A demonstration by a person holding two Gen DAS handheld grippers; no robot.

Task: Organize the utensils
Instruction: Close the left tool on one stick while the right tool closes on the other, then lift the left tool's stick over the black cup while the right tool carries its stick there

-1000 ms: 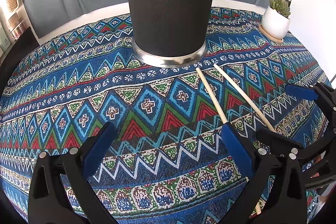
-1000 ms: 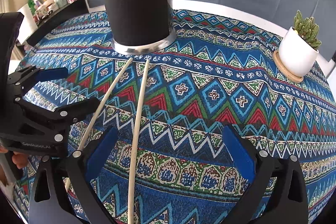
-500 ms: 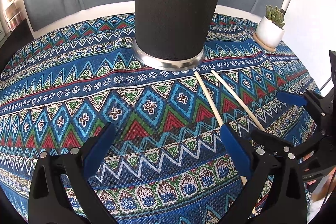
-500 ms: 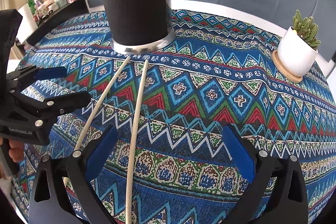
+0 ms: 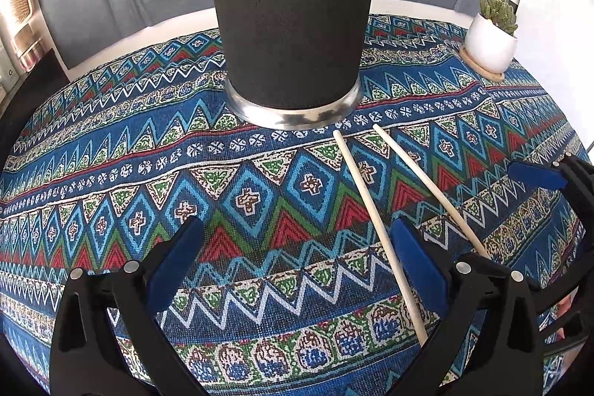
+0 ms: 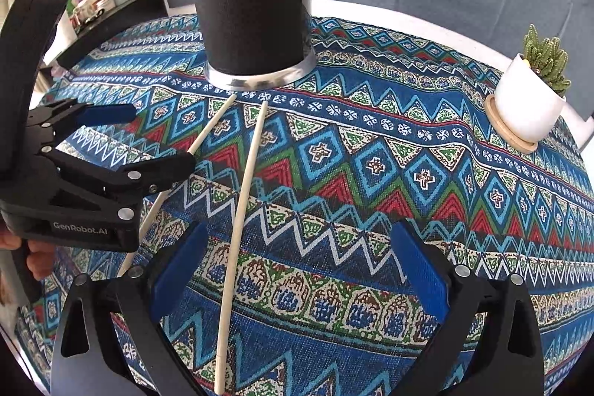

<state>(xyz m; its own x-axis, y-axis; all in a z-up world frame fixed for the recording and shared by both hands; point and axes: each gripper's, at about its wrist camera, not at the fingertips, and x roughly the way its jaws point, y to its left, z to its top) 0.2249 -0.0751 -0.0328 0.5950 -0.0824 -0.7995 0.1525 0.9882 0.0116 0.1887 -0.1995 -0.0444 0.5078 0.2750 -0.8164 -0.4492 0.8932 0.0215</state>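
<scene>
With both jaws spread wide and nothing between them, the left hand-held gripper and the right hand-held gripper hover low over the patterned cloth covering the desk. Two pale chopsticks lie flat on the cloth, close together. Their near ends run under the gripper bodies; their far tips stop just short of the steel base of the black cup.

Long axis: roughly near-to-far, fanning slightly apart towards the near ends. In the left wrist view one stick passes just inside the left gripper's right finger; the other lies outside it. In the right wrist view one stick runs between the right gripper's fingers, close to the left one; the other passes under the left gripper.

Judgement: either gripper could close on a stick across its axis; the right looks marginally better placed. A small potted succulent stands farther right, well apart.
</scene>
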